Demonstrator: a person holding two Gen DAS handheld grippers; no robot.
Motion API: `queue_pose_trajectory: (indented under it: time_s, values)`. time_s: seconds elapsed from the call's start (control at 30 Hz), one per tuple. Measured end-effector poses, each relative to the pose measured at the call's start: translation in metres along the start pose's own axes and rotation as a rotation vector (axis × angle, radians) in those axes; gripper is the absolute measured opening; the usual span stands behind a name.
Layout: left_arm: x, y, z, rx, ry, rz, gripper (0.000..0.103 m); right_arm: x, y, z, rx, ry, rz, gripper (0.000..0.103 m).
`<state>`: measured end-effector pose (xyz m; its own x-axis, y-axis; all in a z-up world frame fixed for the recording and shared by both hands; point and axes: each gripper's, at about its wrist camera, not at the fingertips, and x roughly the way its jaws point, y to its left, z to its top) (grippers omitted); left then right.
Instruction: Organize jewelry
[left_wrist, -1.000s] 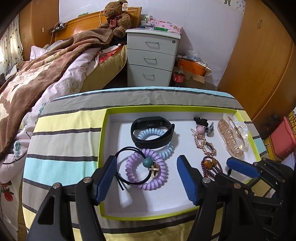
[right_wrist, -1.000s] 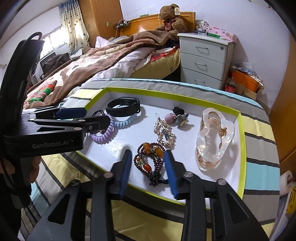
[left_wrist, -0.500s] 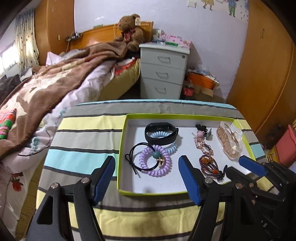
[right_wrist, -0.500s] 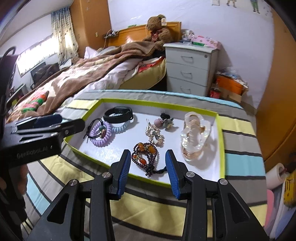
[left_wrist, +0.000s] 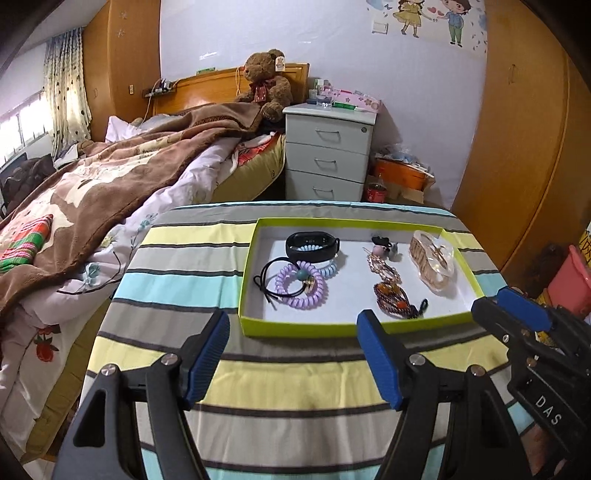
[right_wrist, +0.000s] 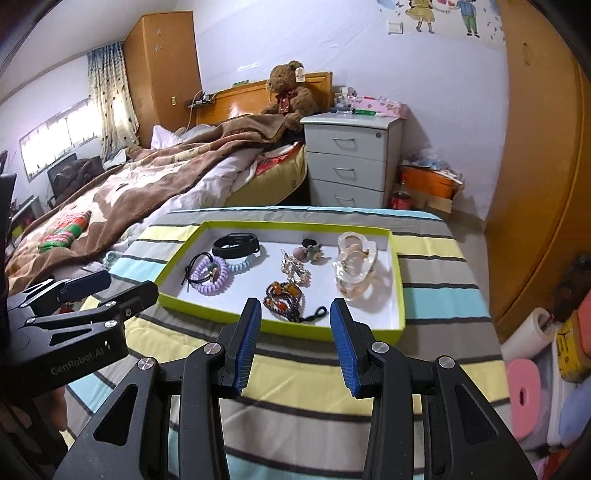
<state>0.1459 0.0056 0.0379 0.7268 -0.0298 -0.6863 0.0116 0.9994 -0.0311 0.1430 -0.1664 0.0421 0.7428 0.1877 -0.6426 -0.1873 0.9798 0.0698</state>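
My left gripper (left_wrist: 293, 350) gapes wide and empty; my right gripper (right_wrist: 295, 341) stands narrower, also empty. The jewelry lies in the green-rimmed tray (left_wrist: 317, 328) ahead. Only the right view shows toilet paper rolls (right_wrist: 526, 334) beside the table.

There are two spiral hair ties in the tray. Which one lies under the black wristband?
The light blue spiral hair tie: the black wristband rests across it. The purple one lies nearer, carrying a black elastic with a bead.

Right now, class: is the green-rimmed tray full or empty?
Partly full: the tray holds hair ties, bracelets and a clear claw clip, with bare white floor between.
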Motion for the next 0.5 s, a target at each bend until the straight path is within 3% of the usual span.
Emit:
queue_pose_trajectory:
  time_s: [0.4,0.5]
  values:
    - [-0.022,-0.016,-0.028,0.030,-0.036,0.016,0.073,-0.031,0.000,-0.022,0.030,-0.050,-0.071,0.041]
    - [-0.027,-0.018,-0.033,0.026,-0.052,0.018,0.073,-0.034,-0.002,-0.027,0.049,-0.051,-0.078,0.048]
